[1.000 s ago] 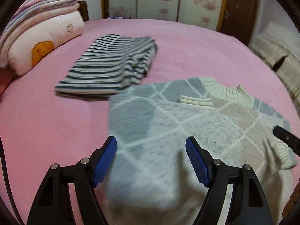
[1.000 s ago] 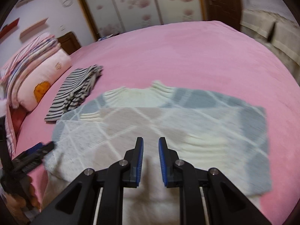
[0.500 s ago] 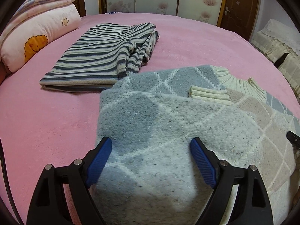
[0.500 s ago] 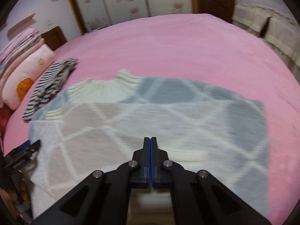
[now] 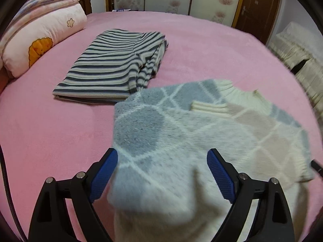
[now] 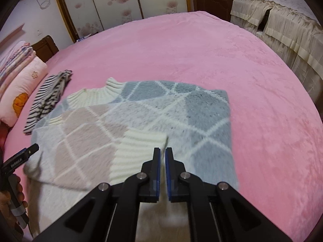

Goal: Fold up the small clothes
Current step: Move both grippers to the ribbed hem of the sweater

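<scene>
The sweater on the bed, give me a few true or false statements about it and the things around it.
1. The sweater lies on a pink blanket. True.
2. The striped garment lies on top of the sweater. False: it lies beside it, toward the pillow.
3. The left gripper is clamped shut. False: its jaws stand wide apart, opening over the sweater.
4. A ribbed white cuff lies folded over the sweater's front. True.
5. The sweater is plain red. False: grey, beige and white diamonds.

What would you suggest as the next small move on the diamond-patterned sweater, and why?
Probably bring the hem up toward the collar. Both sleeves already lie folded across the diamond-patterned sweater, the left gripper is opening over it, and the right gripper looks nearly shut beside a cuff.
</scene>
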Motion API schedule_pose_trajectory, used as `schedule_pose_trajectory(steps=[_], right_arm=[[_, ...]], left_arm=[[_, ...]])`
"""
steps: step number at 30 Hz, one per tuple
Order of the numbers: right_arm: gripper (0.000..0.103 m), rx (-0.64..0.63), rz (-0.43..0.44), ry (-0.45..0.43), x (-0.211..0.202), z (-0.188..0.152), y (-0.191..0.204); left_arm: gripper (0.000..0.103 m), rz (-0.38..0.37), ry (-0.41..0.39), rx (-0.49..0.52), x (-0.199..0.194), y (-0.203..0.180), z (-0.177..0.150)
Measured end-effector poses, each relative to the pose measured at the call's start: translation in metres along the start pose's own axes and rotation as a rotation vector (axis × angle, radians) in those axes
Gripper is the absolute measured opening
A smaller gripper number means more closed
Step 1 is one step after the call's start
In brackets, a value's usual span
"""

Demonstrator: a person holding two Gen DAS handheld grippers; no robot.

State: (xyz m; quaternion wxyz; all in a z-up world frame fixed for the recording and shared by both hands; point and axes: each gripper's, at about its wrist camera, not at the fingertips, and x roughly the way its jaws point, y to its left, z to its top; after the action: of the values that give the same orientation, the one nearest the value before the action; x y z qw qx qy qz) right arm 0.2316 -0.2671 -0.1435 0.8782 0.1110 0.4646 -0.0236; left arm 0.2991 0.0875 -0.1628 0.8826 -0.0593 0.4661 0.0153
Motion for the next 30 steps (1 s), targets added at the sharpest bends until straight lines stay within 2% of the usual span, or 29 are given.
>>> schedule_pose_trajectory(steps=[3, 10, 21, 30], right_arm=[[0.008, -0.004, 0.023, -0.017, -0.026, -0.011, 0.004], [0.035, -0.02, 0.054, -0.093, -0.089, -0.03, 0.014], [0.04, -0.041, 0.072, -0.21, -0.175, -0.052, 0.024], [0.049, -0.053, 0.102, -0.292, -0.221, -0.084, 0.026]], left_arm=[[0.092, -0.053, -0.005, -0.018, -0.028, -0.002, 0.0], [0.1, -0.177, -0.046, -0.01, -0.1, -0.015, -0.014], [0.1, -0.248, -0.162, -0.018, -0.192, -0.027, -0.043], [0.102, -0.25, -0.22, 0.006, -0.238, -0.023, -0.074]])
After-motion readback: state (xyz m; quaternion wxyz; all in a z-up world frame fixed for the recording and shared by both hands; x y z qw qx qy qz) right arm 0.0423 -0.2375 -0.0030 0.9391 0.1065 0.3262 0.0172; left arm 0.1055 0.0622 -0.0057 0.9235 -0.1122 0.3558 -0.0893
